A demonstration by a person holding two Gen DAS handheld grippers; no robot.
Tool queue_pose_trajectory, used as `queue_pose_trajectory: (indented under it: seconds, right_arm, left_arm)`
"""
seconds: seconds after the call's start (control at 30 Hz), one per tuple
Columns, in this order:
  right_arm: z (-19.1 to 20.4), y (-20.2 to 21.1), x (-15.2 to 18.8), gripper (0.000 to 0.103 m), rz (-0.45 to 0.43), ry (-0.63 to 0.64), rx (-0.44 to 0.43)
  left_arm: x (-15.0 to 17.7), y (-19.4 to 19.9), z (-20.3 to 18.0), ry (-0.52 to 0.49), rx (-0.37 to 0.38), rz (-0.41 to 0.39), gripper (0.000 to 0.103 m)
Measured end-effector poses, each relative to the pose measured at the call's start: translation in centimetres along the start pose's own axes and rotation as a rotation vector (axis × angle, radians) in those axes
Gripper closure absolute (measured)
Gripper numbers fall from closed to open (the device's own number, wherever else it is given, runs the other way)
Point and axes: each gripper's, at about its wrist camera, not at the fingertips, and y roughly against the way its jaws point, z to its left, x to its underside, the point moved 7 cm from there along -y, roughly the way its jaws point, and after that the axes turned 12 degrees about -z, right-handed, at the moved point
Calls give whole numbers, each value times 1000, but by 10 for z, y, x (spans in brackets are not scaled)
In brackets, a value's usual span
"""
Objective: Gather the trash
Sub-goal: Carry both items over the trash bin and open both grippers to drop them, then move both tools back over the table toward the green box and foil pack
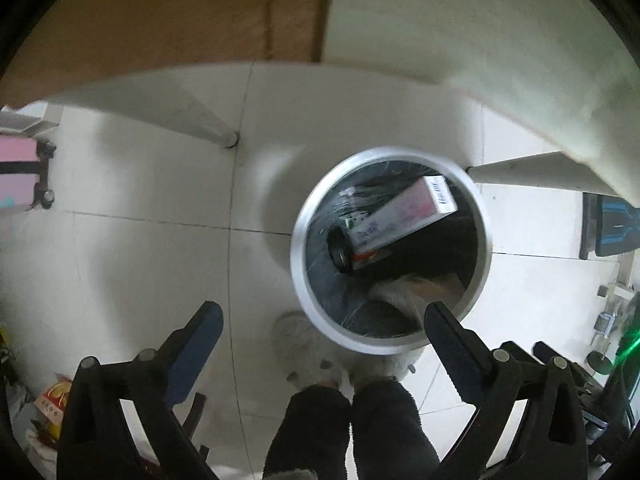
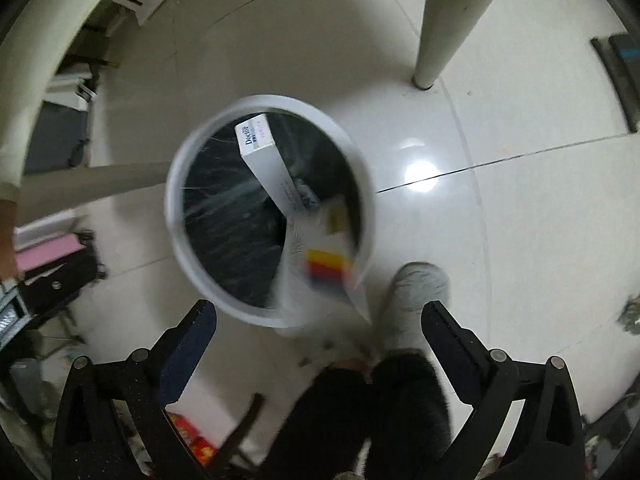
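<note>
both tools hang over a round trash bin (image 1: 390,248) that stands on the pale tiled floor (image 1: 152,184), near a white table leg (image 2: 444,20). the left tool (image 1: 322,316) has its jaws spread wide with nothing between them, and the right tool (image 2: 318,314) is just as wide open and holds nothing. the bin has a light rim and a dark liner. inside it a long white carton (image 1: 404,212) leans tilted against the wall, with one printed end up near the rim (image 2: 256,136). a dark can-like container (image 1: 344,252) lies beside the carton's lower end. a blurred white sheet with a yellow and red patch (image 2: 326,268) sits at the bin's rim on the person's side. the person's dark trouser legs (image 2: 384,412) and a grey slipper (image 2: 416,292) stand just beside the bin.
</note>
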Motion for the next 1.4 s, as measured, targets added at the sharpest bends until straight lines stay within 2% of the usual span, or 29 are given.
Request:
queue_pose_trajectory:
  seconds: [0.2,0.27,0.3,0.53,0.87,1.07,1.27,1.4]
  right_arm:
    - [8,7,-14,0,-32,66,104]
    - [12,27,-14,0,-39,79,117]
    - [12,29,-18,0,-43,85,125]
    - [23,74,-17,0,-67,103,140]
    - [45,185,-4,0,-121,124,118]
    - [61,265,8,0,-153,119,100]
    - [80,341,16,0,-180,124,77]
    - [94,389,5,0,-218,109,29]
  left_arm:
    - [10,19,6,-14,-58,0,0]
    - [13,29,5,-25,-69,2,0]
    - [12,29,4,-17,-47,-39,0]
    - [27,67,1,-48,-53,-58,0]
    - [44,158,0,-50,-28,-120,0]
    - [59,223,3,-55,-9,-158,0]
    - [65,282,3,-50,21,-220,0]
    - [52,325,-4,-61,18,-299,0]
